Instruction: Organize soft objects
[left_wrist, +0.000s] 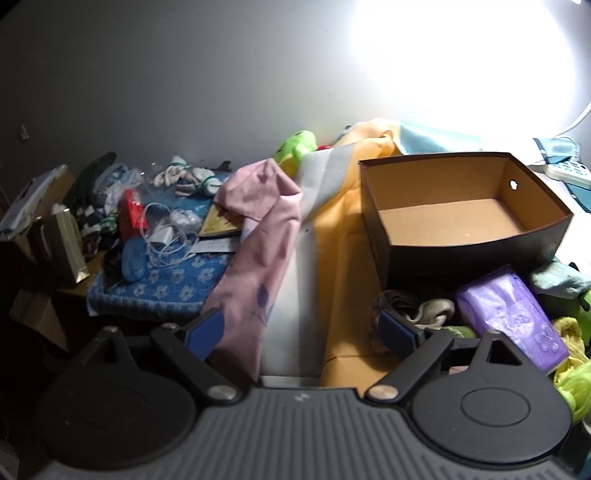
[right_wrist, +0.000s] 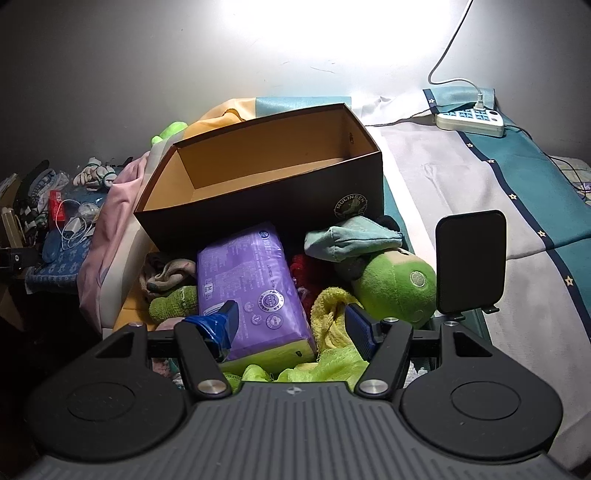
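An empty dark cardboard box (left_wrist: 476, 254) with a tan inside stands on the bed; it also shows in the right wrist view (right_wrist: 258, 218). In front of it lies a pile of soft things: a purple soft pack (right_wrist: 251, 284), a green plush toy (right_wrist: 395, 284), a teal pouch (right_wrist: 351, 236), a yellow towel (right_wrist: 328, 314) and socks (right_wrist: 166, 273). My right gripper (right_wrist: 293, 325) is open, its fingers on either side of the purple pack's near end. My left gripper (left_wrist: 304, 330) is open and empty over the yellow and white bedding, left of the purple pack (left_wrist: 513, 314). A pink cloth (left_wrist: 258, 240) lies by its left finger.
A blue flowered towel (left_wrist: 166, 284) at the left carries cables, a red pack and small clutter. A second green plush (left_wrist: 295, 147) lies behind the pink cloth. A white power strip (right_wrist: 469, 120) with its cord sits at the back right. A black pad (right_wrist: 469, 262) stands right of my gripper.
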